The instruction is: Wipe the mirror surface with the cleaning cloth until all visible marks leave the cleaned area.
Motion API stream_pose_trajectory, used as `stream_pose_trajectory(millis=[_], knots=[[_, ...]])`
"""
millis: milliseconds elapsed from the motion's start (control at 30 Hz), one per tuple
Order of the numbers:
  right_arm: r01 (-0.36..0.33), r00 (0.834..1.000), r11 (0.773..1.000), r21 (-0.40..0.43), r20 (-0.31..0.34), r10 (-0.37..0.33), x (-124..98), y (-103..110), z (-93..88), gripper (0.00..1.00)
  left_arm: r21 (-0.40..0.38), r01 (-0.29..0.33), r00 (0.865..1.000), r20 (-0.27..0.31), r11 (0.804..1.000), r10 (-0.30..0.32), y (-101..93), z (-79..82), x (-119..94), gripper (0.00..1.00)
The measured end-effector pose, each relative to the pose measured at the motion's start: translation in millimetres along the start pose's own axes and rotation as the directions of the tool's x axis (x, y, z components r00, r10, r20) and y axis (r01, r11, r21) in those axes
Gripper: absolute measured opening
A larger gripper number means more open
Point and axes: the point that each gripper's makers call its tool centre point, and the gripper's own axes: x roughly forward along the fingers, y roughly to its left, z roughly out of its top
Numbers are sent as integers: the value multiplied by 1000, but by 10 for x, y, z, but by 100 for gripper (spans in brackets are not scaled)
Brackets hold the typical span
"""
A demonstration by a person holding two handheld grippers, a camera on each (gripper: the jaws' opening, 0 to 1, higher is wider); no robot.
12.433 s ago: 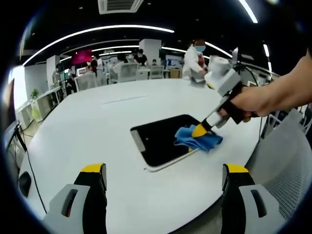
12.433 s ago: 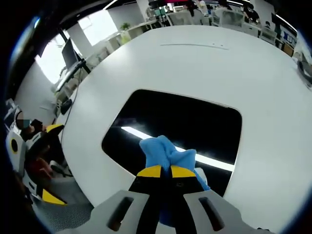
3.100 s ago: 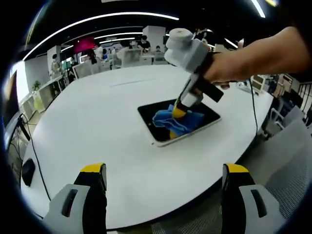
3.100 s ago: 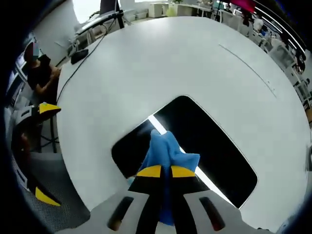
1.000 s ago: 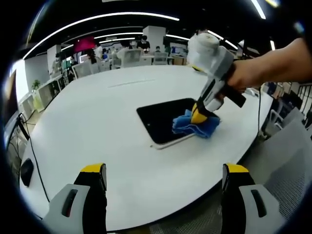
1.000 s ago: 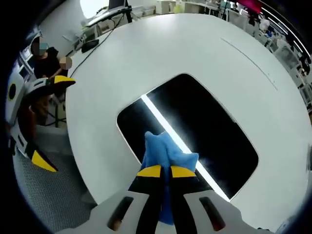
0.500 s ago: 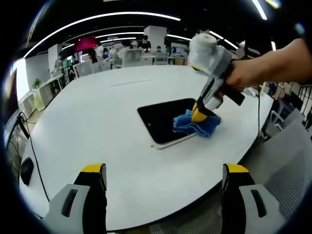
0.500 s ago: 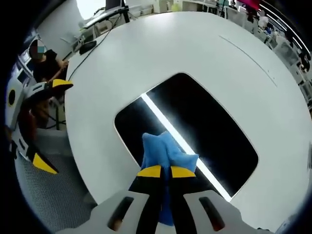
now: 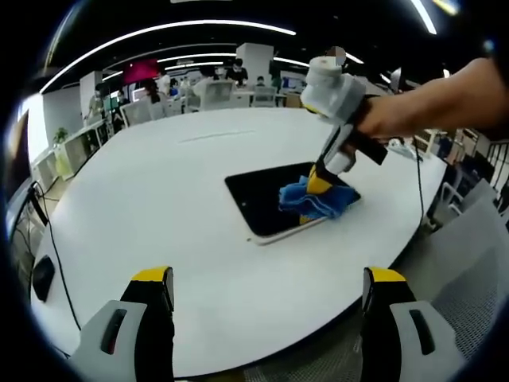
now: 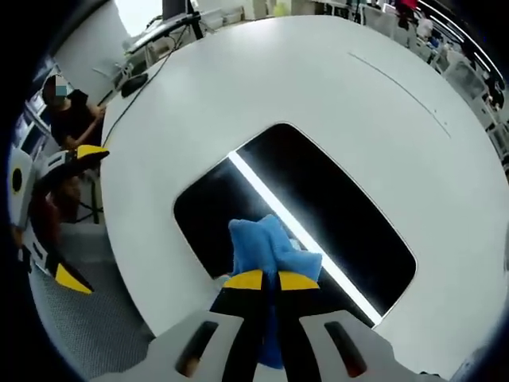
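— Any writing you can read here?
— None. The pink sign on the far wall is too blurred to make out.
— And on the mirror or the cloth?
— No labels, no numbers.

Cloth now farther in on mirror.

Right gripper, cloth on mirror

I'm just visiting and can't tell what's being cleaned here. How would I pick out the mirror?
Start at the big round white table. Lying flat near its edge is the dark rectangular mirror with rounded corners, reflecting a bright ceiling light strip. The right tongs press a crumpled blue cleaning cloth onto it; it is the only dark patch on the tabletop.
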Motion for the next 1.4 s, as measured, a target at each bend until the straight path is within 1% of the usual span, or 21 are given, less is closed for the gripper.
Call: stream_pose_trajectory(millis=[67, 100, 167, 233, 267, 333, 400, 467, 533, 567, 600, 633, 833, 867, 1067, 1133, 1200, 1233, 1267, 1333, 1400], knots=[[20, 1000, 1000, -19, 7, -20, 9, -63, 29, 0, 0, 1, 1000, -1, 1000, -1, -1, -4, 1, 99], [3, 1000, 1000, 7, -2, -3, 11, -54, 27, 0, -1, 1, 1000, 0, 1000, -1, 0, -5, 2, 99], [24, 1000, 1000, -13, 12, -24, 11, -105, 61, 0, 0, 1, 1000, 0, 1000, -1, -2, -6, 4, 99], [7, 1000, 1000, 7, -4, -7, 19, -110, 62, 0, -1, 0, 1000, 2, 1000, 0, -1, -6, 4, 99], [27, 1000, 999, -17, 12, -27, 20, -152, 95, 0, -1, 0, 1000, 2, 1000, 0, 0, -9, 5, 99], [12, 1000, 1000, -4, -6, -12, 49, -195, 127, 0, -2, 0, 1000, 3, 1000, 0, 2, -8, 5, 99], [36, 999, 999, -32, 2, -36, 70, -272, 180, 0, -1, 0, 1000, 3, 1000, 0, 2, -10, 6, 99], [21, 1000, 1000, -19, -7, -21, 91, -293, 197, 0, -2, 1, 1000, 3, 1000, -1, 2, -11, 6, 99], [43, 999, 998, -44, 2, -43, 98, -329, 213, 0, -3, 0, 1000, 3, 1000, 0, 3, -15, 5, 99], [25, 1000, 999, -26, -10, -25, 103, -316, 215, 0, -3, 0, 1000, 4, 1000, 0, 4, -14, 4, 99], [31, 1000, 999, -31, 0, -31, 103, -336, 242, 0, -3, 0, 1000, 5, 1000, 0, 4, -13, 4, 99], [49, 999, 997, -53, 3, -49, 141, -446, 316, 0, -3, 0, 1000, 4, 1000, 0, 3, -14, 5, 99], [36, 999, 998, -58, -12, -37, 174, -504, 367, 0, -1, 0, 1000, 1, 1000, 0, 3, -22, 5, 99], [65, 998, 993, -96, 1, -65, 180, -571, 419, 0, -1, 0, 1000, 0, 1000, 0, 2, -22, 5, 99], [58, 998, 993, -101, -10, -59, 206, -658, 482, 0, -3, -3, 1000, 0, 1000, 3, 3, -22, 3, 99], [87, 996, 988, -131, 2, -87, 189, -710, 516, 0, -4, -3, 1000, -1, 1000, 3, 4, -24, 4, 99], [67, 998, 991, -116, -13, -69, 197, -688, 525, 0, -4, -5, 1000, -2, 1000, 5, 6, -23, 4, 99], [86, 996, 987, -132, 5, -87, 211, -762, 600, 0, -5, -6, 1000, -1, 1000, 6, 8, -21, 5, 99], [99, 995, 985, -143, 5, -99, 216, -800, 616, 0, -7, -7, 1000, -2, 1000, 7, 10, -23, 6, 99], [75, 997, 990, -119, -7, -76, 220, -775, 592, 0, -8, -9, 1000, -2, 1000, 9, 14, -23, 6, 99], [93, 996, 987, -133, 10, -93, 186, -750, 579, 0, -8, -9, 1000, -2, 1000, 9, 13, -20, 7, 99]])
